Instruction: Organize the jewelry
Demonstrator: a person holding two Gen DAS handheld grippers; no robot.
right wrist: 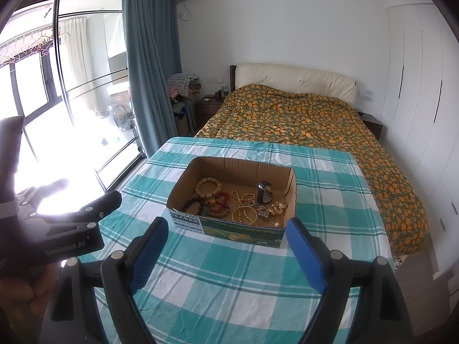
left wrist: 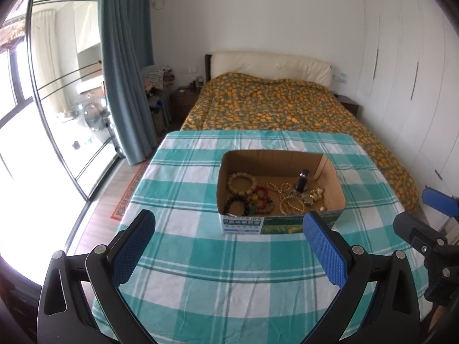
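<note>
Both my claws hang wide and empty over the near end of the checked cloth (left wrist: 200, 258), left gripper (left wrist: 229, 246) and right gripper (right wrist: 226, 255) alike; the jewelry (right wrist: 238, 203) lies jumbled in the cardboard box (right wrist: 189, 177) at mid-table; this fits sorting ahead or gathering done; I cannot tell which.

The left gripper (left wrist: 229, 230) and right gripper (right wrist: 228, 236) hover side by side at the near edge, both level, jaws spread wide and empty
</note>
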